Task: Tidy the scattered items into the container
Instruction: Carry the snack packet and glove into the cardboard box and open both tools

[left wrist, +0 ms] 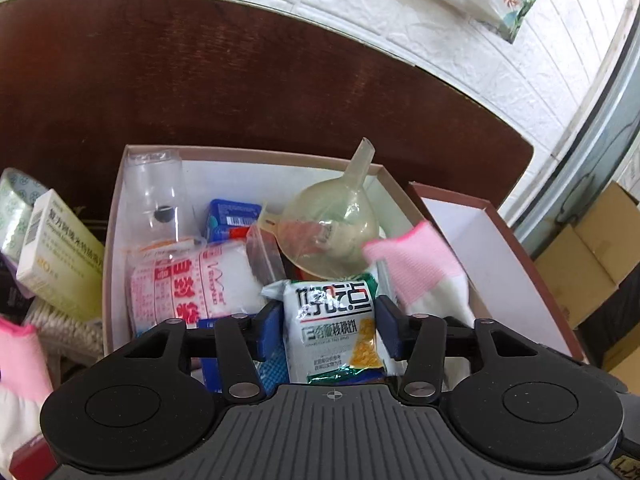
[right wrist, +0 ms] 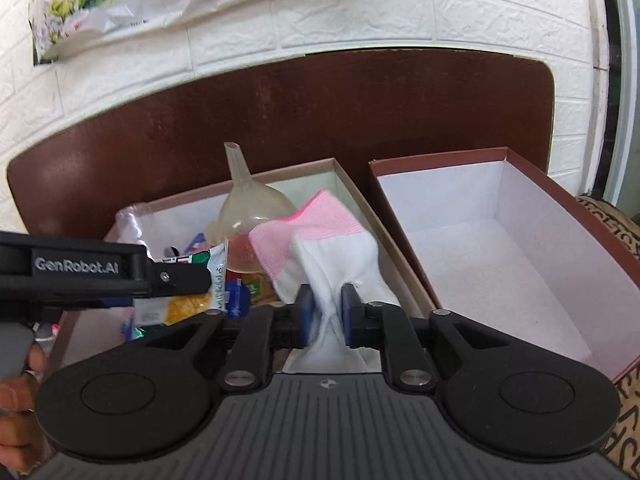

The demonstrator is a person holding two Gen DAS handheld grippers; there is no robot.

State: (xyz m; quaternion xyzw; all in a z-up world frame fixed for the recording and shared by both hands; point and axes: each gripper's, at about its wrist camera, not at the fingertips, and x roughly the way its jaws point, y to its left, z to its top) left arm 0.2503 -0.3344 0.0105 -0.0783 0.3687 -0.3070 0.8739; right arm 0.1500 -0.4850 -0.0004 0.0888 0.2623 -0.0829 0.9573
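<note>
My left gripper [left wrist: 330,322] hangs over the brown-rimmed box [left wrist: 114,240]. A white and green snack packet [left wrist: 332,320] stands between its blue pads, which sit loose beside it, so the gripper is open. In the right wrist view, one left finger [right wrist: 176,280] reaches in over the same packet [right wrist: 188,300]. My right gripper [right wrist: 326,308] is over the box's right wall [right wrist: 360,200]. A pink and white sock [right wrist: 320,236] lies bunched between its pads, which are parted a little and not pinching. The sock [left wrist: 416,268] drapes over the box's right side.
The box holds a clear funnel [left wrist: 336,224], a clear cup [left wrist: 156,188], a blue pack [left wrist: 232,216] and a red-printed packet [left wrist: 180,288]. An empty second box [right wrist: 500,260] stands to the right. Left of the box lie a medicine carton [left wrist: 56,248], tape roll [left wrist: 12,208], brush [left wrist: 64,328] and another sock [left wrist: 20,360].
</note>
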